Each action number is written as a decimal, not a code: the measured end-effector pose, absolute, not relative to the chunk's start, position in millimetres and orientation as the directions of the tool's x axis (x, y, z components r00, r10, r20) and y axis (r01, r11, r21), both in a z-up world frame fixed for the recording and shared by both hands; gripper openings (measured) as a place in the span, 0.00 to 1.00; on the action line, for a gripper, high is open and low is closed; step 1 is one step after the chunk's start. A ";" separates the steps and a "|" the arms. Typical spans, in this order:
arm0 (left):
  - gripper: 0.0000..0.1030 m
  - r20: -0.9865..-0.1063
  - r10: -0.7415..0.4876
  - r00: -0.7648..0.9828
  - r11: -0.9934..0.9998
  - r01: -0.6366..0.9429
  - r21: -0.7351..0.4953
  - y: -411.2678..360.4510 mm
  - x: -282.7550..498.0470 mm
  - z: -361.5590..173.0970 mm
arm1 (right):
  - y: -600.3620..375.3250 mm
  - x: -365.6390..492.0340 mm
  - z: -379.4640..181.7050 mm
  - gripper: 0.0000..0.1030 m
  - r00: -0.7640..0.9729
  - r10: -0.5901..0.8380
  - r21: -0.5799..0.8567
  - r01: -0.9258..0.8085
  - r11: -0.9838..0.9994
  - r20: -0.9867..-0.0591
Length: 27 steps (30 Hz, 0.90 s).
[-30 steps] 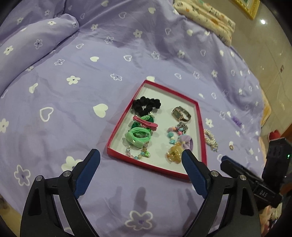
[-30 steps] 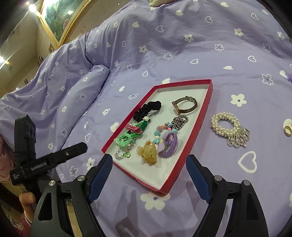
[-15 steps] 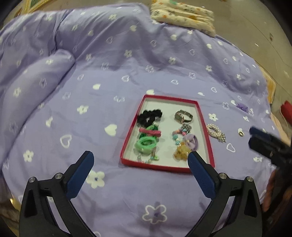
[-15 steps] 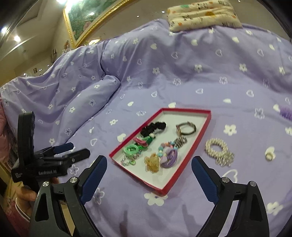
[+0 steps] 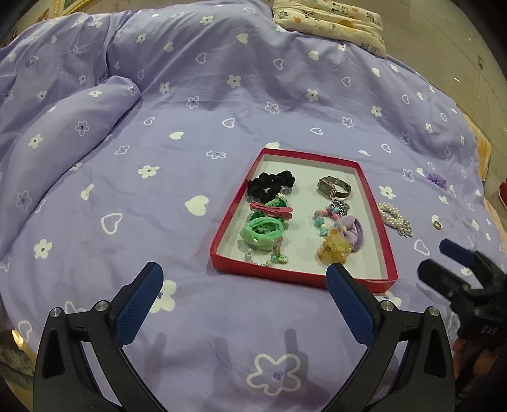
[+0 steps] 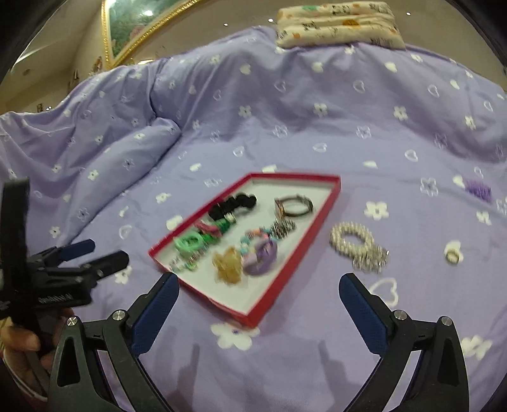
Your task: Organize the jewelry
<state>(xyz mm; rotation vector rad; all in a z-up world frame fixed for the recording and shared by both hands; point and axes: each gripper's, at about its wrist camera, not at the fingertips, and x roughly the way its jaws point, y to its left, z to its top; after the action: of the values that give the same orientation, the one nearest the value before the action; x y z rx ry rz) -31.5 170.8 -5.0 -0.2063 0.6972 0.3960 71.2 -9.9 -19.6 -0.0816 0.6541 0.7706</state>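
Both grippers have drawn back from the shallow red cardboard tray (image 5: 225,228) since a second ago, so it now sits smaller and farther off on the purple flower-and-heart bedspread (image 5: 177,104). The left gripper (image 5: 245,285) hangs above the bedspread with its blue-padded jaws wide apart and nothing between them; the right gripper (image 6: 258,293) is likewise spread wide and empty, near the tray's closest corner.

Inside the tray lie one black scrunchie (image 5: 271,185), one pink hair clip (image 5: 271,209), one mint green hair tie (image 5: 261,233), one square-faced metal wristwatch (image 5: 333,187), one purple bow hair tie (image 5: 350,231), one amber claw clip (image 5: 332,250) and beaded strands whose number I cannot tell.

Outside it, just beside the right rim, rests one white pearl bracelet (image 6: 358,245); farther right are one small gold ring (image 6: 452,256) and one purple hair ornament (image 6: 478,190). One cream printed cushion (image 5: 329,22) lies at the far edge.
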 end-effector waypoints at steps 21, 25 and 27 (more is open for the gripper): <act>1.00 -0.648 0.321 0.691 0.910 -0.415 0.009 149.3 -46.9 0.7 | -27.1 58.8 -23.2 0.99 0.538 0.628 0.190 -0.656 0.731 -0.562; 1.00 -0.650 0.319 0.689 0.911 -0.413 0.009 147.5 -46.8 0.2 | -28.2 56.9 -23.7 0.99 0.541 0.629 0.189 -0.655 0.732 -0.558; 1.00 -0.649 0.319 0.691 0.912 -0.409 0.012 144.9 -47.1 0.1 | -27.8 56.3 -24.5 0.99 0.541 0.627 0.186 -0.656 0.731 -0.560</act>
<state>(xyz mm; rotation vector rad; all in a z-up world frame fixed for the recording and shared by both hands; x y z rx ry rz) -47.1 144.9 0.1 -0.1372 0.6986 0.4082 56.3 -27.8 -24.5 -0.0483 0.6458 0.7628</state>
